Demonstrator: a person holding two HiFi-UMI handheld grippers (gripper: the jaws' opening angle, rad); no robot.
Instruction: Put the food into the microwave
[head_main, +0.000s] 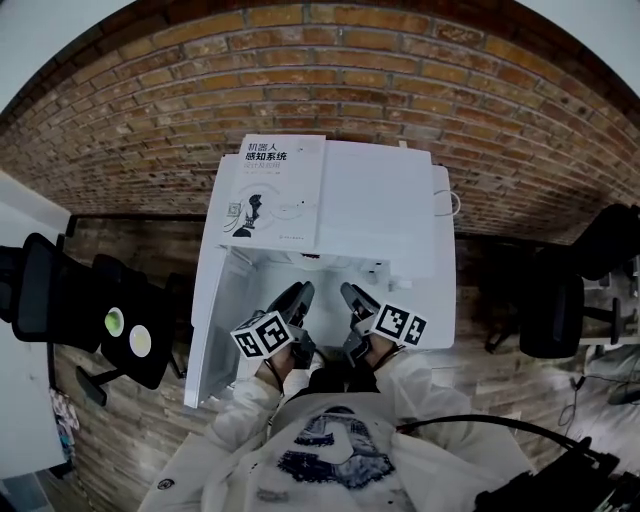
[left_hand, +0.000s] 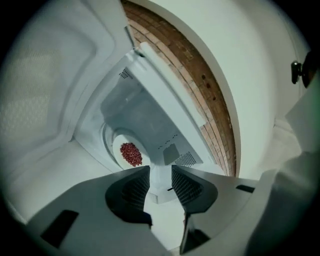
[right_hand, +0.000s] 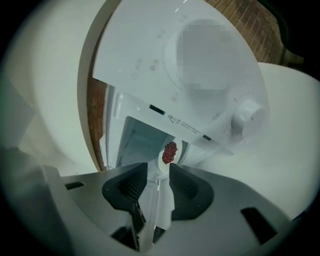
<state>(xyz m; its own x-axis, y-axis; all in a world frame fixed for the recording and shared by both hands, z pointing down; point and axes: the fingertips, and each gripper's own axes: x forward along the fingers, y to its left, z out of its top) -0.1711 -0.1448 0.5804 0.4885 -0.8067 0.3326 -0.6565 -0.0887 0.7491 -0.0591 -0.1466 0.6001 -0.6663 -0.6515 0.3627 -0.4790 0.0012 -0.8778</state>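
The white microwave (head_main: 380, 200) stands with its door (head_main: 215, 320) swung open to the left. Inside the cavity a white plate (left_hand: 121, 148) carries a heap of red food (left_hand: 131, 154), which the right gripper view also shows as red food (right_hand: 170, 152) beyond the jaws. My left gripper (head_main: 300, 292) and right gripper (head_main: 351, 294) hover side by side just in front of the opening. The left gripper (left_hand: 160, 182) is open with nothing between its pads. The right gripper (right_hand: 158, 181) is open too and holds nothing.
A book (head_main: 270, 190) lies on the microwave's top. The control panel with its knob (right_hand: 245, 117) is right of the cavity. Black office chairs stand at left (head_main: 60, 290) and right (head_main: 555, 300), with a brick wall (head_main: 330, 70) behind.
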